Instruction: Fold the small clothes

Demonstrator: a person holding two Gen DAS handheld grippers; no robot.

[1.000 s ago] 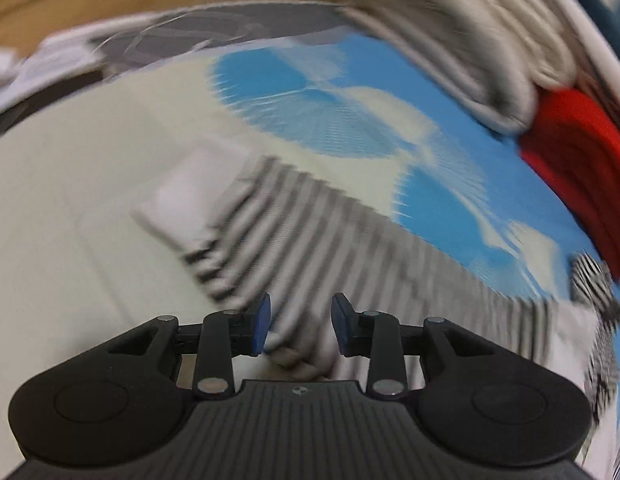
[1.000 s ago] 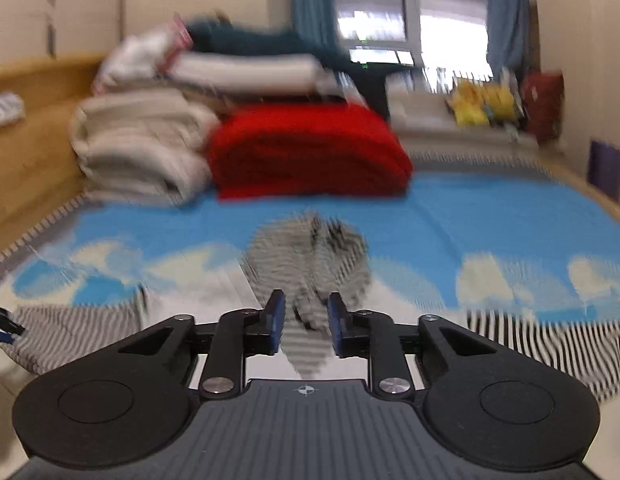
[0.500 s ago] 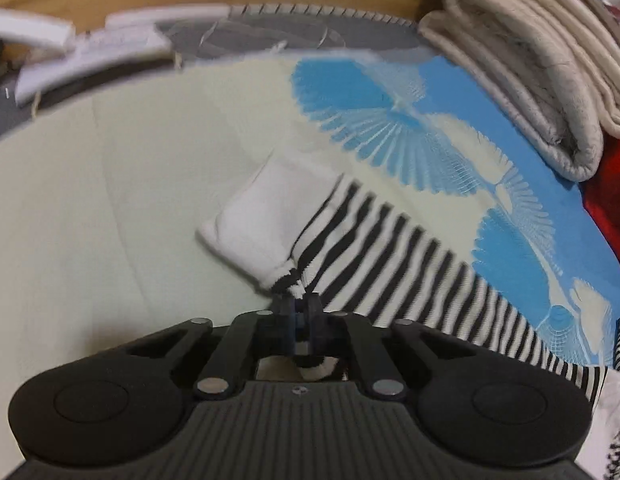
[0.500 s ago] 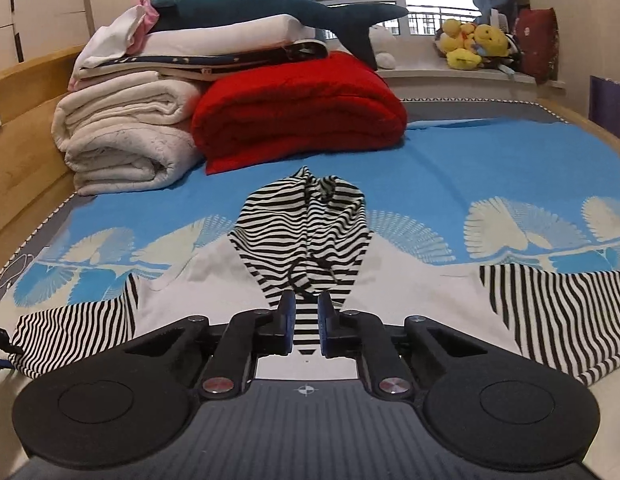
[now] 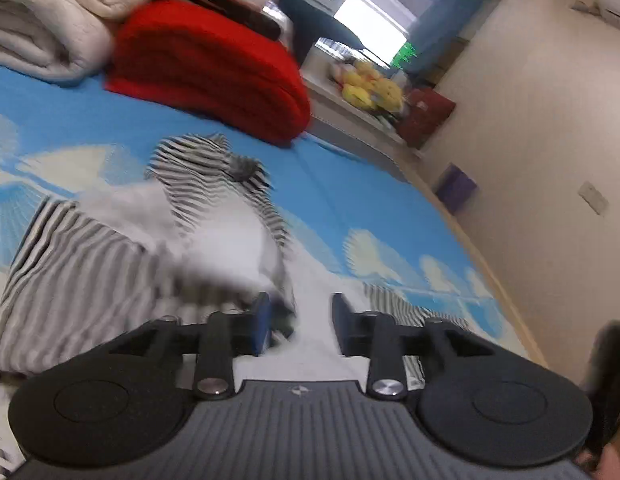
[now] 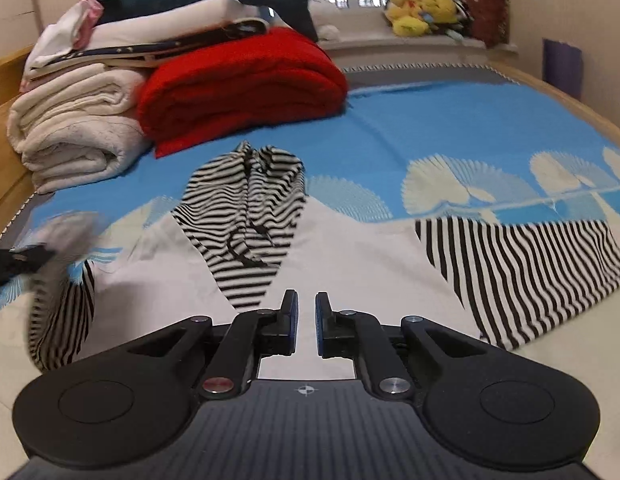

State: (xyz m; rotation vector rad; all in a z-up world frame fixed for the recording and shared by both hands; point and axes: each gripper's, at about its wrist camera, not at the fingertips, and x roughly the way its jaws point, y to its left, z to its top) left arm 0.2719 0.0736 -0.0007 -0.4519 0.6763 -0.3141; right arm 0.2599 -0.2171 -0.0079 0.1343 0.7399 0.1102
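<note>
My left claw (image 5: 297,326) is opening, nothing pinched; my right claw (image 6: 305,322), nearly shut, grips nothing; the striped hoodie (image 6: 245,216) lies spread on the bed (image 6: 410,128); its loose left sleeve (image 6: 61,320) may slump unfolded.

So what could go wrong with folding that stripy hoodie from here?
The left gripper is opening with the just-folded striped sleeve right beside it; that sleeve could flop back open. The right gripper pinches the white body only near its hem, so a tug might drag the whole hoodie and rumple the striped hood.
</note>
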